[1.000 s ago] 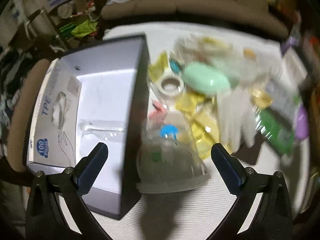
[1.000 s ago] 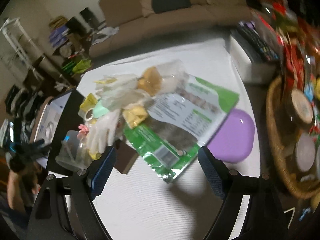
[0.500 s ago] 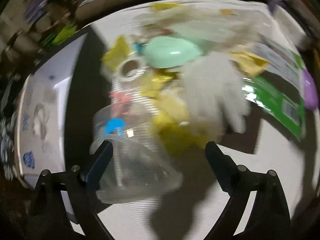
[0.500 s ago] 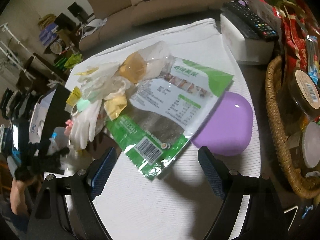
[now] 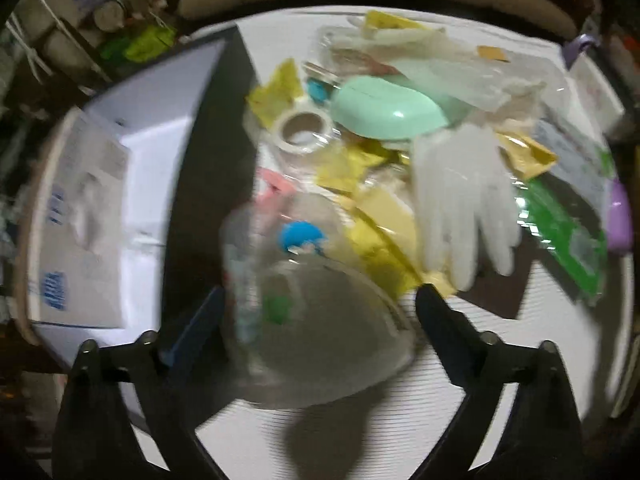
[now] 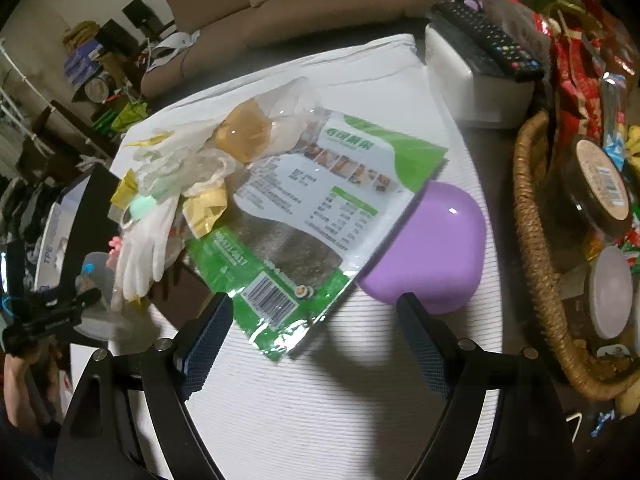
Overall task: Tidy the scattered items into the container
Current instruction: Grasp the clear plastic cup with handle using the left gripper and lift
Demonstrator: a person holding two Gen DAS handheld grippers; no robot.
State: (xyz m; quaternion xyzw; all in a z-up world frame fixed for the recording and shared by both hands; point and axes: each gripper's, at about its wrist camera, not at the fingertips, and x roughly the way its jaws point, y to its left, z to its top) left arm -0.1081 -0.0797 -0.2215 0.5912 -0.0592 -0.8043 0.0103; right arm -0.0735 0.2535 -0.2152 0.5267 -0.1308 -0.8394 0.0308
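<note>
Your two wide-open grippers, left (image 5: 318, 300) and right (image 6: 316, 312), gripped nothing as one clear plastic cup (image 5: 320, 332) lay between the left's fingers, beside one dark-walled box (image 5: 160, 160).

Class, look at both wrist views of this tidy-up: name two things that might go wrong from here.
1. The left gripper straddles a clear plastic cup lying on its side; thin, round walls may slip or crush.
2. The green-and-white snack packet overlaps the purple oval case; lifting either may drag the other.
</note>
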